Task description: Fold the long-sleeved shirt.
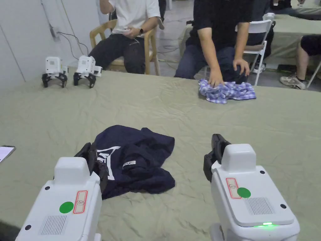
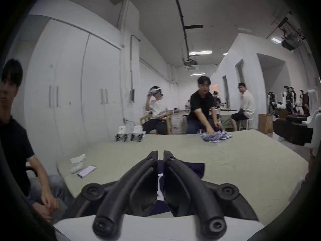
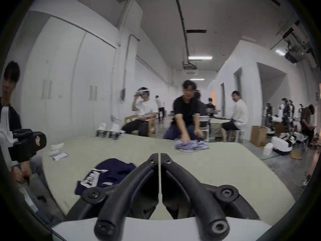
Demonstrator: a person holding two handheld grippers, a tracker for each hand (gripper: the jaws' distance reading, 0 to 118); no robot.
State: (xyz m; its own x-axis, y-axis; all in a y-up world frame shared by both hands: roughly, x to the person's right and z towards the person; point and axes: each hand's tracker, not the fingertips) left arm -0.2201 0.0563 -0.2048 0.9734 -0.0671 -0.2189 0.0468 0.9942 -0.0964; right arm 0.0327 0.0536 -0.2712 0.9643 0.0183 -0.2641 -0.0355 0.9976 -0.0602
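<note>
A navy long-sleeved shirt point(image 1: 138, 157) with a white print lies crumpled on the olive-green table cloth point(image 1: 156, 103), near the front. My left gripper point(image 1: 90, 150) hovers at the shirt's left edge, its jaws shut with nothing between them. In the left gripper view the shut left gripper point(image 2: 160, 155) points over the shirt point(image 2: 191, 168). My right gripper point(image 1: 216, 139) is over bare cloth to the right of the shirt, apart from it, and shut too. In the right gripper view the right gripper point(image 3: 159, 157) has the shirt point(image 3: 111, 173) at its lower left.
A person across the table presses a hand on a blue plaid garment point(image 1: 227, 91). Two spare grippers point(image 1: 55, 73) point(image 1: 86, 71) stand at the far left. A phone point(image 1: 5, 152) lies at the left edge. People sit on chairs behind the table.
</note>
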